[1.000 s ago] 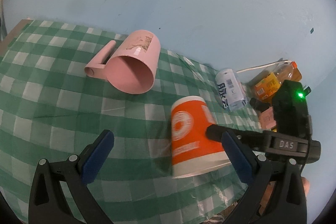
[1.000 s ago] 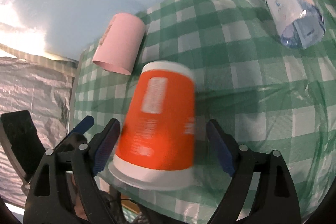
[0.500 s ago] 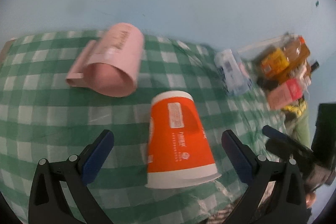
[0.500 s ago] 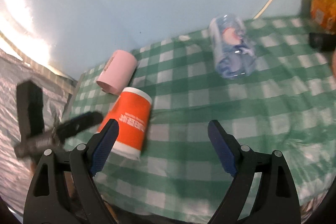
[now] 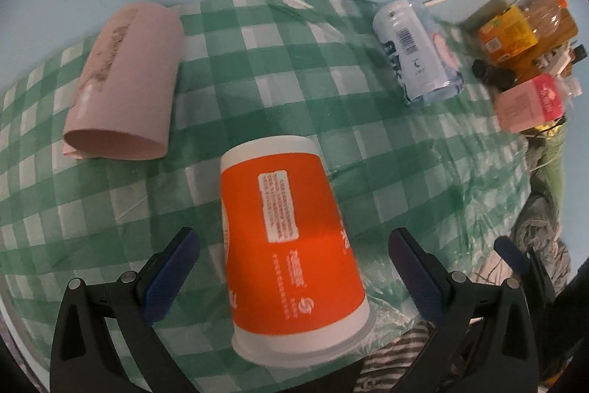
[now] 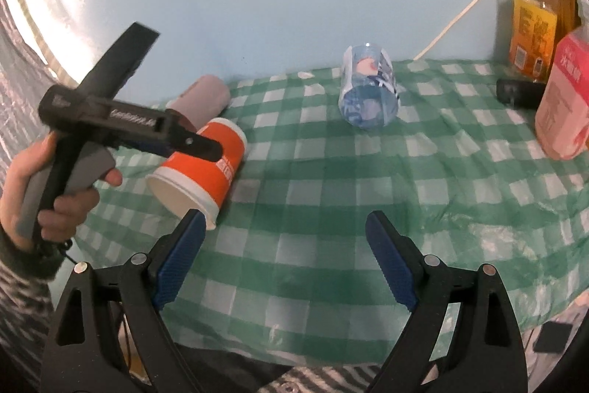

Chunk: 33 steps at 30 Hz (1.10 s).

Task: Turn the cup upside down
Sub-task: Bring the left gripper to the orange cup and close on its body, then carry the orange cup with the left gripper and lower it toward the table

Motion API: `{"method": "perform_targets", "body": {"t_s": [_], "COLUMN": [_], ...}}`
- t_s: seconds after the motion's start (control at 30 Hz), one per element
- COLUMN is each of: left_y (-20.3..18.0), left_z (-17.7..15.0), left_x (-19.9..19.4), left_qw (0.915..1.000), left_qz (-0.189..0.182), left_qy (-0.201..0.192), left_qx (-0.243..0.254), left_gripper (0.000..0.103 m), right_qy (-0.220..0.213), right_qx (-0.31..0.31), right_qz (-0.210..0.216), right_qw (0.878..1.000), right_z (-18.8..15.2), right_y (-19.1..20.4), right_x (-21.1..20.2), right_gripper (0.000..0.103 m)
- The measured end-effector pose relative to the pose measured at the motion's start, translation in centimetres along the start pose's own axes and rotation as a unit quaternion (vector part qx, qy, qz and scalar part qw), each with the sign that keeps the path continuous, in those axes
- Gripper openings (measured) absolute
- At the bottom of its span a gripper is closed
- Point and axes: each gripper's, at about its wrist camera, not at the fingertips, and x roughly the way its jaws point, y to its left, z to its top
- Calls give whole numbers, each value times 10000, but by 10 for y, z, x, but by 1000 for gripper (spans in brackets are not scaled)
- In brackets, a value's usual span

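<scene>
The left gripper (image 5: 294, 267) has its jaws spread wide around the orange cup (image 5: 291, 267), not touching it. The cup lies on its side on the desk (image 6: 331, 179). The right gripper (image 6: 285, 256) is gaping too, holding nothing, with the cup just far-left of it.

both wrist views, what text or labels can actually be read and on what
Orange cup: white panel of small print and white characters near the rim, too small to read.
Blue-wrapped pack: a barcode and large dark characters, not legible.
Pink mug: blurred brownish print.
Yellow bottle label: unreadable.
Pink pouch: white characters, blurred.
Left gripper body lettering, seen from the right wrist: smeared.
</scene>
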Motion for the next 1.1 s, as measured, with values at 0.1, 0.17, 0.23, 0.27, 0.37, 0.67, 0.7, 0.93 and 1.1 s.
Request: {"method": "perform_targets", "body": {"t_s": [0.1,0.17,0.23,0.27,0.37,0.67,0.7,0.93,1.1], "left_y": [-5,-9,-11,-12,-10,-13,-14,-31,-50], "left_z": [7,10,13,14,18,17,15,-20,-37], "left_x": [10,17,23,26,32,23,17,-38,-42], "left_qw": [9999,9997,9994,9992,9987,9997,9994,9715,9381], "left_qz": [114,159,211,232,241,34,90,419,824], "left_qy": [100,184,267,323,424,9,-166,-2251,-3274], "left_qx": [3,39,80,90,112,262,302,618,773], "left_gripper": [103,101,94,89,76,74,74,74,74], "right_qy": [61,113,139,138,171,250,262,335,364], "right_qx": [35,62,32,16,-38,-30,-22,28,-44], "right_qz": [48,79,97,99,126,123,116,140,167], "right_qw": [10000,9999,9999,9999,9998,9996,9996,9993,9992], "right_z": [-3,-4,-6,-6,-7,-10,-10,-12,-12], "right_y": [-2,-3,-2,-2,0,-1,-1,-1,4], "right_x": [5,8,7,7,9,15,16,21,22], "right_gripper": [89,89,89,89,89,89,89,89,89]}}
